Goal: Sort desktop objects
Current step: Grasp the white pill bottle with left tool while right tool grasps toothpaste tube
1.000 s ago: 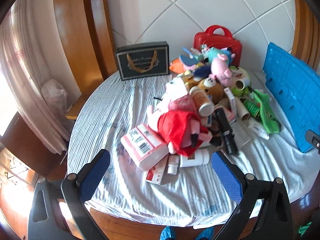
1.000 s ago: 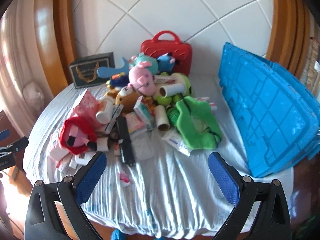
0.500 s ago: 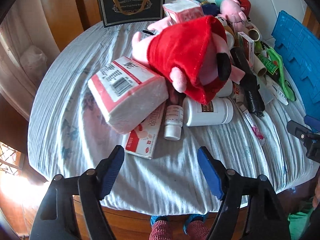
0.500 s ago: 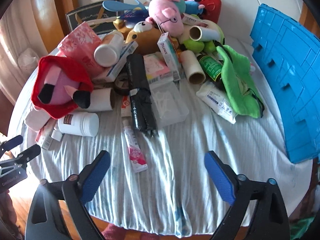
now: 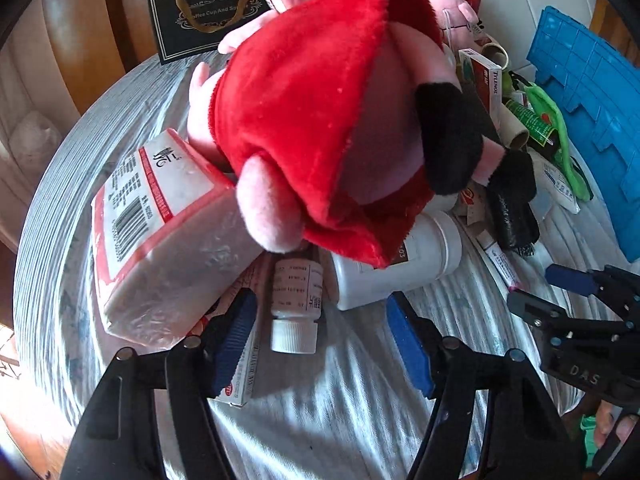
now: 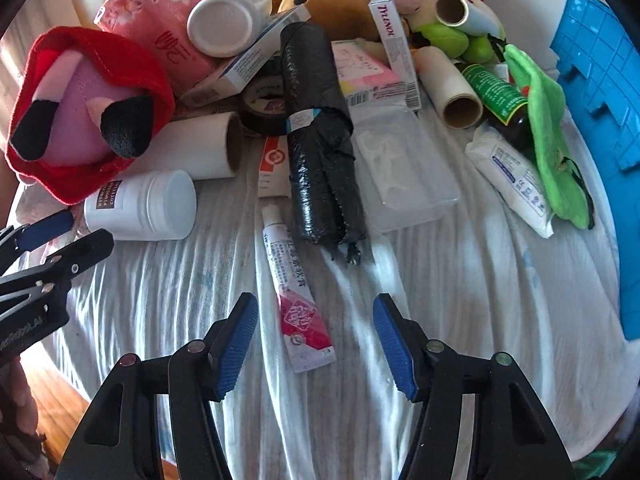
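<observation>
My left gripper (image 5: 320,340) hangs low over the cloth, its jaws closing around a small brown bottle with a white cap (image 5: 296,304). The pads stand clear of the bottle on both sides. A red-hooded pink plush (image 5: 320,120) lies over the bottle's far end. My right gripper (image 6: 316,344) straddles the crimped end of a white and pink ointment tube (image 6: 296,308). Its jaws are closing too, and neither pad touches the tube.
A pink tissue pack (image 5: 160,232), a flat medicine box (image 5: 240,368) and a white jar (image 5: 400,272) crowd the left gripper. Beyond the tube lie a black bag roll (image 6: 316,140) and a clear case (image 6: 400,168). A blue crate (image 6: 592,120) stands at the right.
Both grippers have come down close to the table and their jaws have narrowed. The bottle now lies between the left fingers and the tube between the right ones.
</observation>
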